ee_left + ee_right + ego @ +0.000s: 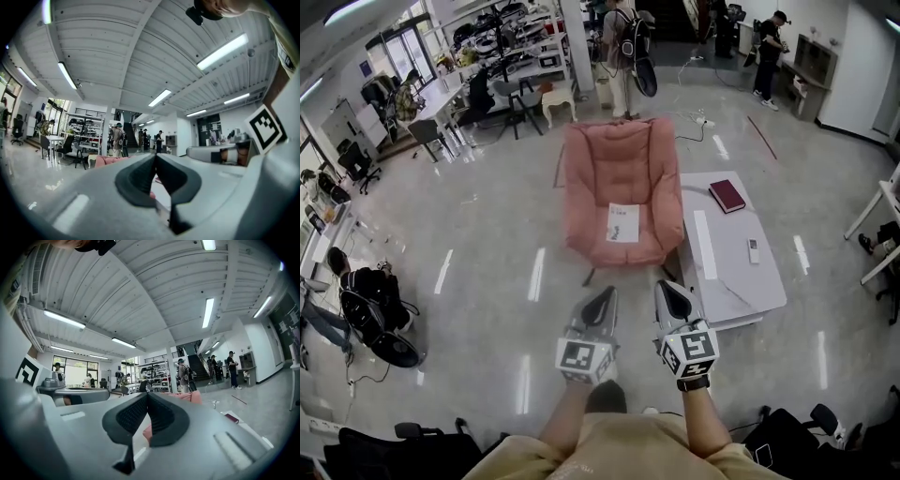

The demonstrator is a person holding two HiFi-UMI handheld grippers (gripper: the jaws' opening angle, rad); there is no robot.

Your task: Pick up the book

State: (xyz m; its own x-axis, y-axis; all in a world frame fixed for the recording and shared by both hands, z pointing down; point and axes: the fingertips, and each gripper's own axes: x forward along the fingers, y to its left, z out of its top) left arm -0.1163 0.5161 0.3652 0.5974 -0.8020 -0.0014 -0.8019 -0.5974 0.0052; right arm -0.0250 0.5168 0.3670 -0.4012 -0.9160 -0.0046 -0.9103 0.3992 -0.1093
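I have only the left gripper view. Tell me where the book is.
Observer: The dark red book lies at the far end of the white table, right of the pink chair.
Operator: Report anything else on that table.
Observer: A small white device lies nearer the person, apart from the book.
Operator: Give me the right gripper's state.
Observer: The right gripper is shut, with nothing between its jaws.
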